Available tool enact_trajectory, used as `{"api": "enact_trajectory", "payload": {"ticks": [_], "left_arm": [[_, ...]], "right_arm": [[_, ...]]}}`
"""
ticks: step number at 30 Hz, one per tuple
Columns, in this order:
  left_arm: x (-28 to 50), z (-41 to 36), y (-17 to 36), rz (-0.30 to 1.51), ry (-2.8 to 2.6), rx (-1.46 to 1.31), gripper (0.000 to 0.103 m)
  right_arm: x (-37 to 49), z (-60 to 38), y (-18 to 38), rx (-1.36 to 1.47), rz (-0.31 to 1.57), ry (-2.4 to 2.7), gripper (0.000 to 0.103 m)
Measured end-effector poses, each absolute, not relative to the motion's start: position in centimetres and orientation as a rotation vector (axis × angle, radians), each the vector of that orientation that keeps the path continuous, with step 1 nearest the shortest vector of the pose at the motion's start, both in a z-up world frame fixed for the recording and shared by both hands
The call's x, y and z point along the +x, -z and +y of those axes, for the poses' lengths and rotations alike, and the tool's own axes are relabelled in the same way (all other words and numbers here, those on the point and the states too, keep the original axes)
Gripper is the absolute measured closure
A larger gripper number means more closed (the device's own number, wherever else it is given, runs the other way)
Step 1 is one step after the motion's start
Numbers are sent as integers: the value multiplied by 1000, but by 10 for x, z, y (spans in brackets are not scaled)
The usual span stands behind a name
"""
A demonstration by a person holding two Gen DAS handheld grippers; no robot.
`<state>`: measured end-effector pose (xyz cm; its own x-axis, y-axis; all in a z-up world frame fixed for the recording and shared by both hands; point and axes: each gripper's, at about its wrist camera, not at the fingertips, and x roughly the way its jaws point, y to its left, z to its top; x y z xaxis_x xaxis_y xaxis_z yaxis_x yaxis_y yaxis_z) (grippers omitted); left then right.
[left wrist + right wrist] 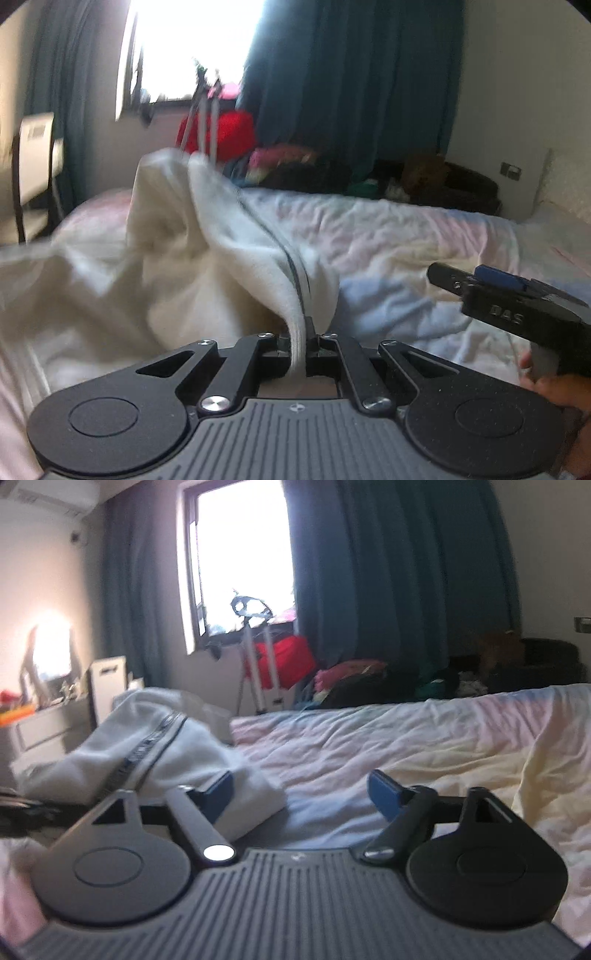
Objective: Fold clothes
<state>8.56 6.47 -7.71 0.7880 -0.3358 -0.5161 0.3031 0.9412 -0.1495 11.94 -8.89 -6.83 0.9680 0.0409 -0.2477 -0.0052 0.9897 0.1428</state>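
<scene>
garment: a white zip-up fleece jacket [207, 236], bunched up on the bed [406, 236] toward its window-side end, dark zipper [291, 266] running down the front fold
garment vs left gripper: one edge of the jacket runs straight into the left gripper [304, 341], the fabric pulled up off the bed into a ridge right in front of it
left gripper: jaws pinched all the way together on that strip of white fabric, so it's got a solid hold of the jacket
garment vs right gripper: in the right wrist view the jacket [147, 753] sits just past the left-hand blue pad [218, 794], behind it, nothing in the gap itself but bedsheet
right gripper: the right gripper [303, 794] has its jaws spread wide, holding nothing and pressing on nothing, hovering over the bed
right gripper seen from the left: it pokes in from the side [458, 280], a hand [554, 387] wrapped round its grip, well apart from the jacket
beyond the bed: a red bag [284, 661] under the window [240, 554], teal curtains [388, 572], a heap of mixed clothes [354, 679] along the bed's far side
in the way: nothing between the open jaws and the jacket, just rumpled pastel sheet
</scene>
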Motion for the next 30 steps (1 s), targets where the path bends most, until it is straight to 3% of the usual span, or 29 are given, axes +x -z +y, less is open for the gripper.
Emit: {"api": "enact_trajectory", "payload": {"ticks": [8, 18, 30], "left_arm": [[91, 86, 74, 548, 327, -186, 99], [118, 111, 85, 583, 293, -293, 98], [172, 150, 115, 620, 224, -385, 98]], "right_arm": [[143, -72, 36, 239, 343, -164, 23], [305, -24, -8, 363, 390, -222, 23], [497, 43, 20, 331, 607, -123, 26]]}}
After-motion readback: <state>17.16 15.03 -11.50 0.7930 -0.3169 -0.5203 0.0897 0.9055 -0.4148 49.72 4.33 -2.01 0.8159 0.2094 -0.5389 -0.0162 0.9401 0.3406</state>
